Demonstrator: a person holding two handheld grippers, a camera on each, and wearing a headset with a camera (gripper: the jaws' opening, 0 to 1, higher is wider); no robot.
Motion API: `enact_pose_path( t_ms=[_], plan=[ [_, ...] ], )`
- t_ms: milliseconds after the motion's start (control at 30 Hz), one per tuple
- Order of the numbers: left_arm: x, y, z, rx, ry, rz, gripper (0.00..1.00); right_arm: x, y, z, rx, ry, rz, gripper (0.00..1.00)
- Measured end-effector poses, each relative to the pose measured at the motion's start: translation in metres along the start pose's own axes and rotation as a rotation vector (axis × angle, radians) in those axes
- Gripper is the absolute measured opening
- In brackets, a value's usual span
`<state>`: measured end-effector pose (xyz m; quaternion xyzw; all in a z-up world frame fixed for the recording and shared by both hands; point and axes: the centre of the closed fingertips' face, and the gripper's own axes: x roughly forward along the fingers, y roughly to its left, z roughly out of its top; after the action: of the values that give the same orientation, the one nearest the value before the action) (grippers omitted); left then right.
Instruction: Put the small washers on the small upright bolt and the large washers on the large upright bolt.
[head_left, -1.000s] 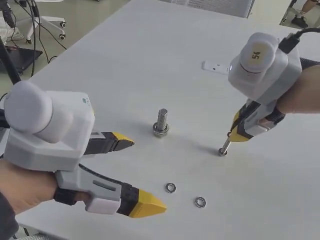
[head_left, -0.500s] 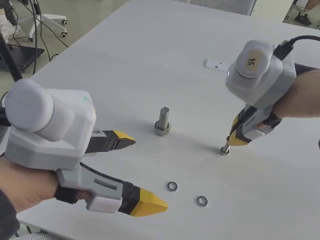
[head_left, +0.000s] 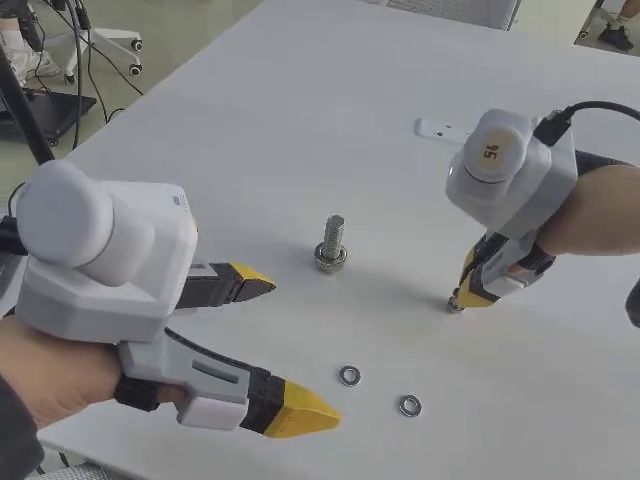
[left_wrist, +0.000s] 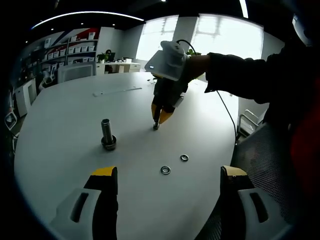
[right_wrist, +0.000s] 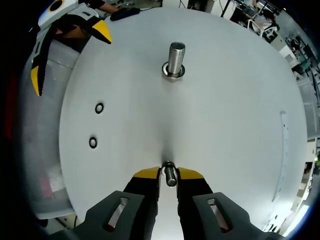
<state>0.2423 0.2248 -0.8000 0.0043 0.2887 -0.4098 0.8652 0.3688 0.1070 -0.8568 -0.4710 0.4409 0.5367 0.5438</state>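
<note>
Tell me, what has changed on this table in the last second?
The right claw slid down the thin upright steel bolt, its jaws hugging the shaft, until its yellow tips came almost to the white table. The thick threaded steel bolt, the two loose steel ring washers and the open left claw stayed as they were.

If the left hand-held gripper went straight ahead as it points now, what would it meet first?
Likely the nearer washer, on the table straight ahead between its open jaws; height is unclear, so it might pass over.
</note>
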Motion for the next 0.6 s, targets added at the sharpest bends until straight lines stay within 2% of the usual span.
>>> enact_pose_path(
  t_ms=[267, 600],
  plan=[
    [0.001, 0.001, -0.001, -0.003, 0.003, 0.001, 0.84, 0.010, -0.002, -0.001, -0.002, 0.005, 0.006, 0.14],
    [0.001, 0.001, -0.001, -0.005, 0.004, 0.000, 0.84, 0.012, -0.003, -0.002, 0.003, 0.005, 0.008, 0.14]
  ],
)
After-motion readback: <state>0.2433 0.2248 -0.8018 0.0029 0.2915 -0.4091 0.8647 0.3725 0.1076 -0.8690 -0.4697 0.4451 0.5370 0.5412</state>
